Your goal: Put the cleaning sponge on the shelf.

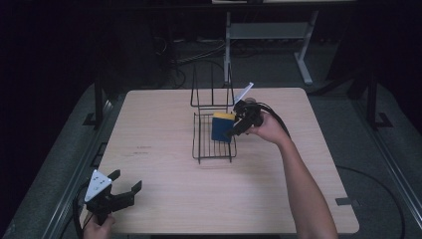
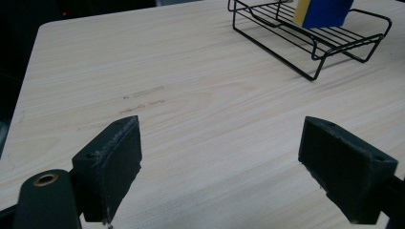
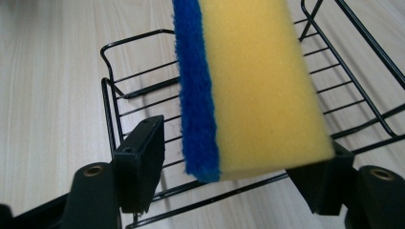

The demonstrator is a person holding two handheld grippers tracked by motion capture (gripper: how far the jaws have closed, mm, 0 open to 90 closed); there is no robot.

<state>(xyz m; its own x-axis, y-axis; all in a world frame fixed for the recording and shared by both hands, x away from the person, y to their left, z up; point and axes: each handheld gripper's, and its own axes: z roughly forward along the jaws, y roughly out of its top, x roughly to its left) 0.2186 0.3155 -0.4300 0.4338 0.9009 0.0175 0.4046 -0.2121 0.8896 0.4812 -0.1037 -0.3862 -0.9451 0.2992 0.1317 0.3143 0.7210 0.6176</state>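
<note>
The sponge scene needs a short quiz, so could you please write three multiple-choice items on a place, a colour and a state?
1. Where is the sponge relative to the black wire rack?
A. Over its base
B. Far off, beside the person's left hand
C. Underneath it

2. Which colours does the sponge have?
A. Green and white
B. Yellow and blue
C. All red

3. How is the left hand-held gripper?
A. Shut on the sponge
B. Shut on the rack's wire
C. Open, holding nothing

Answers:
1 A, as the high view shows it within the rack's frame.
2 B, as the right gripper view shows a yellow body with a blue layer.
3 C, as its jaws stand wide apart over bare wood.
</note>
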